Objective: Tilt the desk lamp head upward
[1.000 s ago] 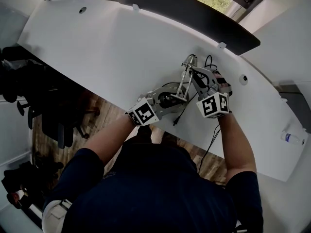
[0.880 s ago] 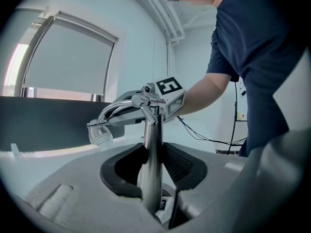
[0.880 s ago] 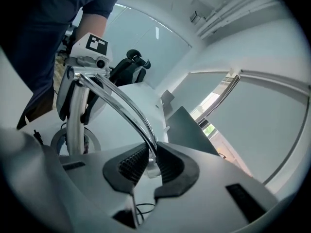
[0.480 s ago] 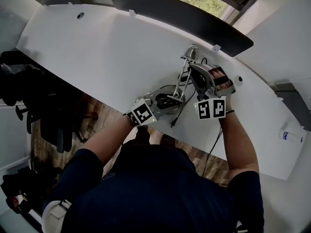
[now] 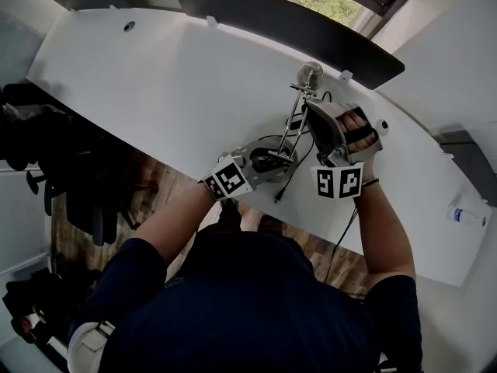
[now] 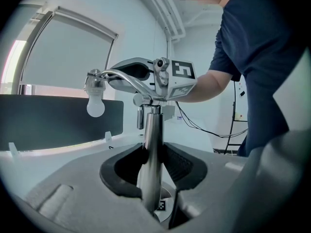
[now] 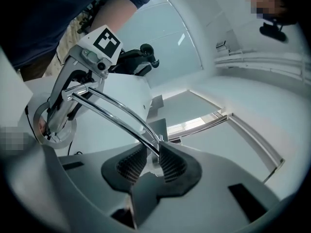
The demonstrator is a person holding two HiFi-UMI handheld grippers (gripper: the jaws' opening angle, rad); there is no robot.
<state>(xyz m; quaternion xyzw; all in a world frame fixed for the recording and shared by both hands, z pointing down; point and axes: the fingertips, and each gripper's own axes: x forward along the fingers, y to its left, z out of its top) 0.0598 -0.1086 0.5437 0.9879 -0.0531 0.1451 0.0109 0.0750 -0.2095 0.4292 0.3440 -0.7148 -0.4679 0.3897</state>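
Observation:
The chrome desk lamp stands on the white desk (image 5: 155, 76); its head with the round bulb (image 5: 311, 74) sits at the top of a curved arm (image 5: 293, 123). My left gripper (image 5: 264, 160) is shut on the lamp's upright post (image 6: 153, 149) just above the round base (image 7: 53, 130). In the left gripper view the bulb (image 6: 95, 106) hangs at the left. My right gripper (image 5: 314, 111) is up at the curved arm (image 7: 112, 110). Its jaws (image 7: 148, 161) are opening, with the thin arm between the pads and a gap on its left side.
A dark panel (image 5: 295, 29) runs along the desk's far edge. The lamp's black cable (image 5: 289, 181) trails off the near edge. A small bottle (image 5: 466, 217) lies far right. Dark office chairs (image 5: 70, 169) stand on the floor at the left.
The lamp head has swung up and away from me, its bulb now showing toward the camera. My right gripper drew slightly back toward me. The left gripper stayed on the post.

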